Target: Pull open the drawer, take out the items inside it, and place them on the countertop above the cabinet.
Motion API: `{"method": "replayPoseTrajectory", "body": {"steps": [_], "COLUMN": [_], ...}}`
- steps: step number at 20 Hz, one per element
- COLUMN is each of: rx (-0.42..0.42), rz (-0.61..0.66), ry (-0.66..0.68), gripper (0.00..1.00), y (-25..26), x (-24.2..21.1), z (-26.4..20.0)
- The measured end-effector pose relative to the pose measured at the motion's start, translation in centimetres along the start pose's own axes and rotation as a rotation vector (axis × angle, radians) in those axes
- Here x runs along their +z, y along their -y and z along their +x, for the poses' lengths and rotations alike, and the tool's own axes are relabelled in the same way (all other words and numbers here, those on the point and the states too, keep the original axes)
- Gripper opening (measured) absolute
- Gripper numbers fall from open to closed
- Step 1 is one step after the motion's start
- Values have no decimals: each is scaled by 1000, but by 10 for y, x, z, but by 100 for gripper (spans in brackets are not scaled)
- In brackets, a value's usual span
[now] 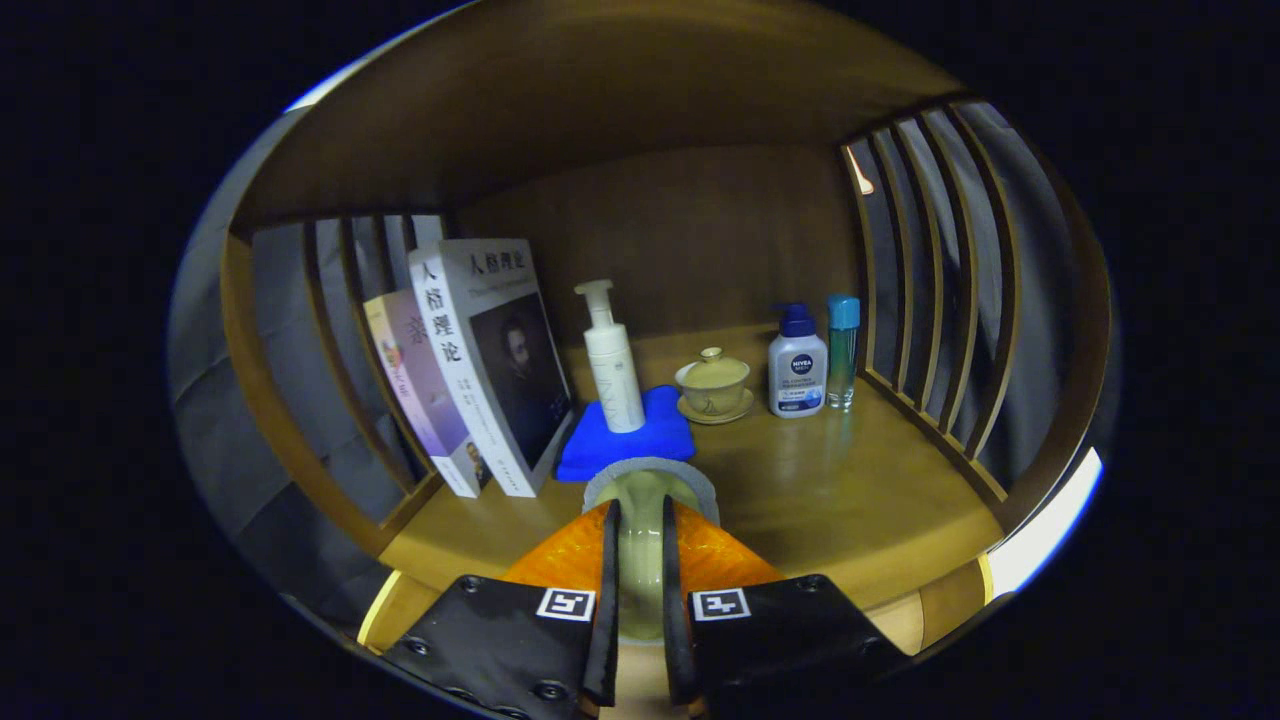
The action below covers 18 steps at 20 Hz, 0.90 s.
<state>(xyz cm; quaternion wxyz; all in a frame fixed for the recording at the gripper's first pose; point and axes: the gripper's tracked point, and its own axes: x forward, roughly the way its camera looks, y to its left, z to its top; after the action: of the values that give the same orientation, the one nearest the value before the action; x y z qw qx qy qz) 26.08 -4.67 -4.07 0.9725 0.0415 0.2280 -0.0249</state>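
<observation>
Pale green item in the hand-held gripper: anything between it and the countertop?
Hand-held gripper shut on pale green item. Blue cloth with white pump bottle sits just ahead of the fingers; countertop toward the lidded cup looks free.

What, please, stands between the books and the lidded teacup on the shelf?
In the gripper view, a white pump bottle on a blue cloth stands between the books and teacup.
</observation>
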Motion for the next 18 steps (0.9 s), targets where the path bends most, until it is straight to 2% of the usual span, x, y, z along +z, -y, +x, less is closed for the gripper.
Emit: {"method": "replayPoseTrajectory", "body": {"steps": [6,10,13,18], "rx": [-10,0,-7,25], "rz": [39,44,-17,-53], "ry": [-2,20,92,182], "gripper": [21,66,100,98], "y": [3,5,6,-5], "x": [-2,2,12,9], "z": [30,27,3,-59]}}
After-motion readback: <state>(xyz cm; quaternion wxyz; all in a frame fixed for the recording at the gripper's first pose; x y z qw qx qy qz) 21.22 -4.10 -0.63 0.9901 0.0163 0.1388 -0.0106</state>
